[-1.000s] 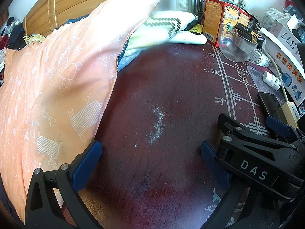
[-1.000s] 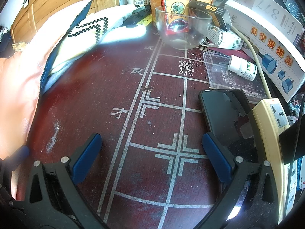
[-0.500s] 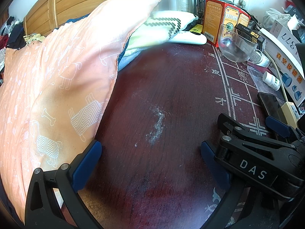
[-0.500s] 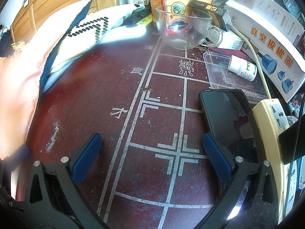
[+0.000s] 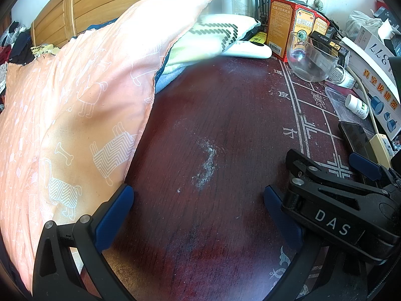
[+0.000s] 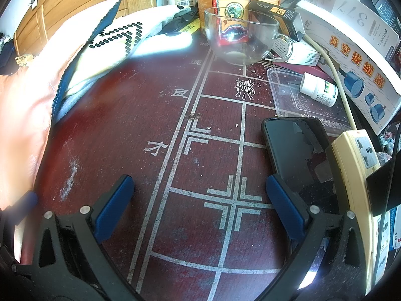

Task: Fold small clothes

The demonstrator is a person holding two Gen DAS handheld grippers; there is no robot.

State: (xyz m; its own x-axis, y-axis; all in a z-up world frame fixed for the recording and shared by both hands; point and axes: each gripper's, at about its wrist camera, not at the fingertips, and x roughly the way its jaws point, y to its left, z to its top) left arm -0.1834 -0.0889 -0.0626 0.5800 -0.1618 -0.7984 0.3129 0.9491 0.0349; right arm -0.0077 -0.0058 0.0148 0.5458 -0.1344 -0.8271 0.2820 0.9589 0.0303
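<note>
Nothing has moved: both my left tongs [image 5: 198,198] and right tongs [image 6: 199,193] gape empty over the bench [image 5: 213,115], an empty glass cup [image 6: 241,36] beyond the phone [image 6: 297,150].

A lived-in bedroom at home.
A wooden headboard [image 5: 105,7], pillows [image 5: 75,105] and a cluttered dark red desk [image 5: 213,130] with medicine boxes [image 5: 288,25], glass cup [image 6: 240,35] and phone [image 6: 298,148].

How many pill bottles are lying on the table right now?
1. A white pill bottle lies on its side on the clear plastic lid, right of the glass cup. The clutter behind may hide others.
</note>
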